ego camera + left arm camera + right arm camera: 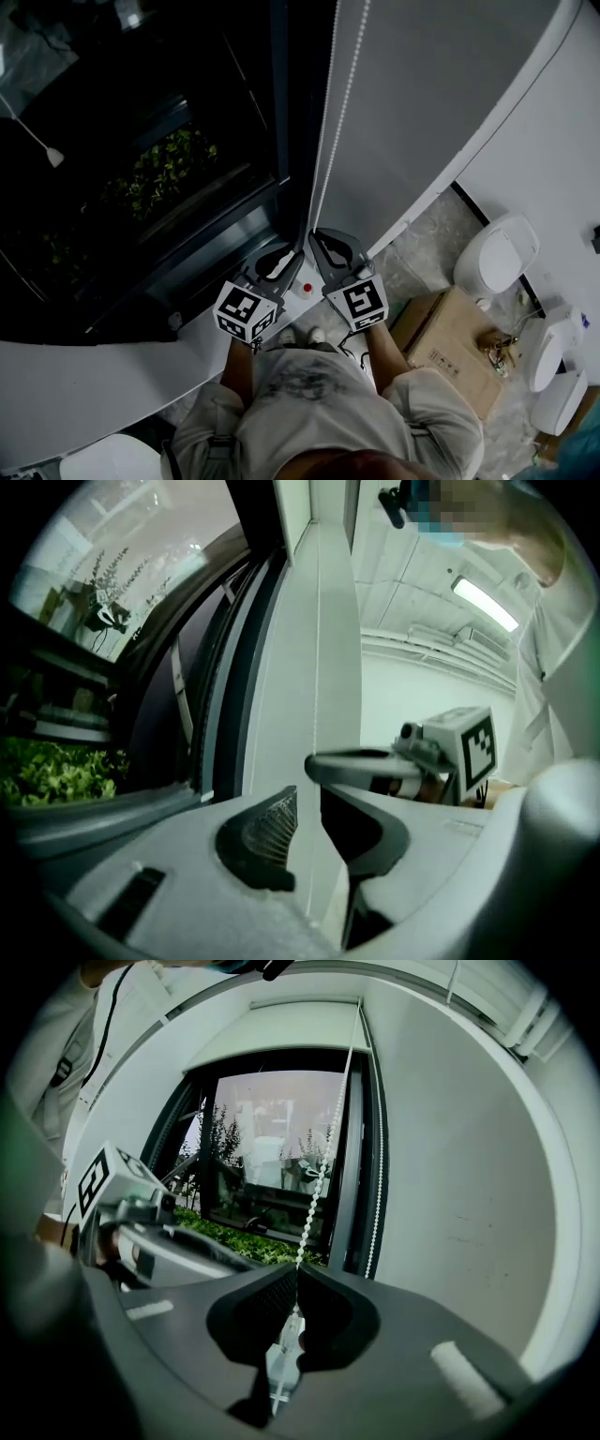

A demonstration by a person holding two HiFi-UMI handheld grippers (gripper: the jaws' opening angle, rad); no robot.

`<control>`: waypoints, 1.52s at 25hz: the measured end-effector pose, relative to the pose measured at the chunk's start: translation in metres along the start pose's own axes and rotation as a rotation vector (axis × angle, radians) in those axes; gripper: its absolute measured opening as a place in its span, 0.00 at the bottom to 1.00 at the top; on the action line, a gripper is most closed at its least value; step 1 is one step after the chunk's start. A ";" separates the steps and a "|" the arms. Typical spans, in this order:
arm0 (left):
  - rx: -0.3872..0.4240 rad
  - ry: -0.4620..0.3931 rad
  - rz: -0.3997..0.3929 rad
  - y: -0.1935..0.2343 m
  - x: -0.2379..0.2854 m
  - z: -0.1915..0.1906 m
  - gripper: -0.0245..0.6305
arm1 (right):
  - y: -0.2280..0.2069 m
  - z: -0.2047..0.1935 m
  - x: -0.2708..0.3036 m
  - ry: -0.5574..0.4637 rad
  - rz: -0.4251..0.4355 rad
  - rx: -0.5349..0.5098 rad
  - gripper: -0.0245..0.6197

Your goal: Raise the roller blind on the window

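Observation:
A white bead chain (330, 112) hangs down beside the dark window (141, 141), along the grey wall. In the right gripper view a pale blind edge (281, 1027) sits at the window's top. My right gripper (292, 1279) is shut on one strand of the bead chain (323, 1162); a second strand (379, 1147) hangs free to its right. In the head view my right gripper (323, 242) stands at the chain's lower end. Just to its left is my left gripper (286, 255). The left gripper (307, 803) is open, with a thin strand (315, 667) running through the narrow gap, untouched.
A white window sill (84, 398) runs below the window, with a small red dot (307, 288) near the grippers. Green plants (169, 169) show outside the glass. On the floor at right lie a cardboard box (450, 347) and white rounded fixtures (497, 258).

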State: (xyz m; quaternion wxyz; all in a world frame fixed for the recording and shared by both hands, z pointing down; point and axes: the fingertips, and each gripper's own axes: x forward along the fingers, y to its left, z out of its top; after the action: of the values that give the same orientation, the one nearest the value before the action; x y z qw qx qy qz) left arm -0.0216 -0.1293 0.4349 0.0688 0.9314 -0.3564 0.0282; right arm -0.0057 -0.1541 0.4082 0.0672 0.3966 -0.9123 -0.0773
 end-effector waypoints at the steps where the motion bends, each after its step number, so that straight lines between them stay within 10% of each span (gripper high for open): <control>1: 0.017 -0.027 -0.001 0.000 -0.001 0.017 0.17 | 0.000 0.000 0.000 0.002 0.001 0.003 0.06; 15: 0.165 -0.207 -0.038 -0.017 0.028 0.150 0.18 | 0.008 0.001 0.001 0.002 0.003 -0.005 0.06; 38: 0.107 -0.156 0.016 -0.004 0.034 0.111 0.07 | 0.018 -0.047 0.013 0.112 0.018 -0.032 0.06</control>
State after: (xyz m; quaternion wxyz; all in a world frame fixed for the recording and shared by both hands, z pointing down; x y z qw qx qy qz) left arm 0.0073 -0.1653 0.3284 -0.0091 0.9303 -0.3659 -0.0248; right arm -0.0188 -0.1555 0.4582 0.1252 0.3911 -0.9092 -0.0691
